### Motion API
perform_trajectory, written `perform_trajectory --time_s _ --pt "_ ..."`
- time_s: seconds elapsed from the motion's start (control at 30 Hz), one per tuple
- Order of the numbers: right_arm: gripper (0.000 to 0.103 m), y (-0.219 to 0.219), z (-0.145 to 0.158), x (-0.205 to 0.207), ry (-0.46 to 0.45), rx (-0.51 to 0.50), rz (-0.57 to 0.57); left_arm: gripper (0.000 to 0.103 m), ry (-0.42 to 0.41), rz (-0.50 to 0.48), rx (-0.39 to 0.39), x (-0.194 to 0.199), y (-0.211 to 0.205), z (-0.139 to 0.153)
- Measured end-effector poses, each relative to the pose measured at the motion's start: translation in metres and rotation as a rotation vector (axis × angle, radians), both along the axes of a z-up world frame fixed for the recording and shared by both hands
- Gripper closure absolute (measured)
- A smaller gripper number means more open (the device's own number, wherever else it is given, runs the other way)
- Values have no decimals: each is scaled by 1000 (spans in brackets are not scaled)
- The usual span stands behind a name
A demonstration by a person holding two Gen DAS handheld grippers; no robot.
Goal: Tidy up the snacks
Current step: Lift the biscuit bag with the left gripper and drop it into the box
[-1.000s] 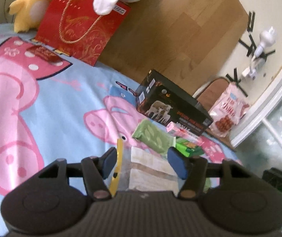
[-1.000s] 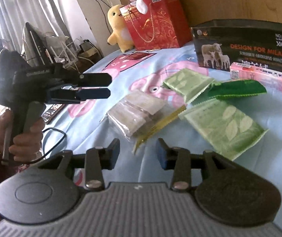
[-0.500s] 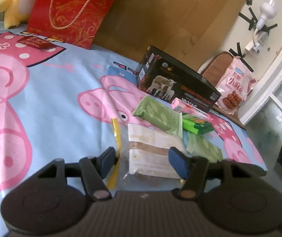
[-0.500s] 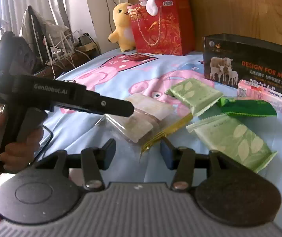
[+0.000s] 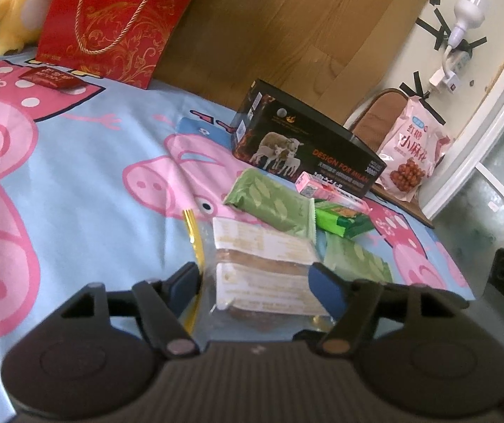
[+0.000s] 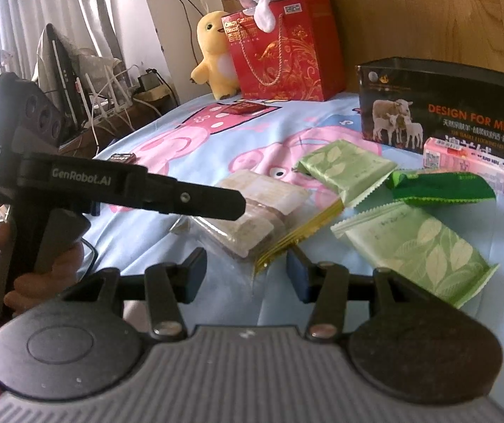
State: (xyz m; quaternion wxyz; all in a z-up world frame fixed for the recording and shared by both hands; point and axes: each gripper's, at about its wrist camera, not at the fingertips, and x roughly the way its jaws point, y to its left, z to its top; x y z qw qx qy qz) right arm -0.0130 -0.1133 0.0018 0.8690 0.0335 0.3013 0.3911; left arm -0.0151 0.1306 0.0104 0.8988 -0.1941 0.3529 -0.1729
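Clear snack bag (image 5: 266,264) between left gripper (image 5: 255,282), jaws just opening, untouched

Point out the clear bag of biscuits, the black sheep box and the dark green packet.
clear bag of biscuits (image 5: 264,268): left wrist view, top label.
black sheep box (image 6: 442,112): right wrist view, front face.
dark green packet (image 6: 442,188): right wrist view, middle of wrapper.

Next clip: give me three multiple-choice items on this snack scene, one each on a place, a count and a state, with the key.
1. The pink box lies: A) in front of the black box; B) on the floor; C) atop a plush toy.
2. Pale-green leaf-print packets: A) one; B) two; C) five.
3. The red gift bag: A) lies flat; B) stands upright; C) is folded.
Key: A, it runs along the box's front; B, two are visible; B, its handles hang from the top.
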Motion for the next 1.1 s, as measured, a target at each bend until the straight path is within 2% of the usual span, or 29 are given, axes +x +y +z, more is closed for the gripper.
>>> perform_trajectory --time_s 0.23,0.33,0.4,0.47,0.6,0.87,0.97,1.1 --pt "50 0 0 0 2 1 1 33 3 -1 -6 -1 -1 0" --pt "50 0 0 0 1 0 2 39 9 -18 -17 -2 -3 0" --pt "54 0 0 0 -8 -10 -4 44 12 -32 -23 -2 -5 0" --pt "63 -1 1 -2 -21 -18 -18 48 4 -32 -7 -5 -7 3" --pt "64 -6 5 -6 -24 26 -20 49 -11 -34 -7 -10 -8 13" --pt "64 -20 31 -4 -93 125 -78 49 -123 -75 53 0 -24 58" --pt "64 -29 45 5 -168 128 -125 49 -184 -115 87 18 -41 80" --pt "64 -52 63 31 -248 120 -227 49 -270 -180 107 63 -74 103"
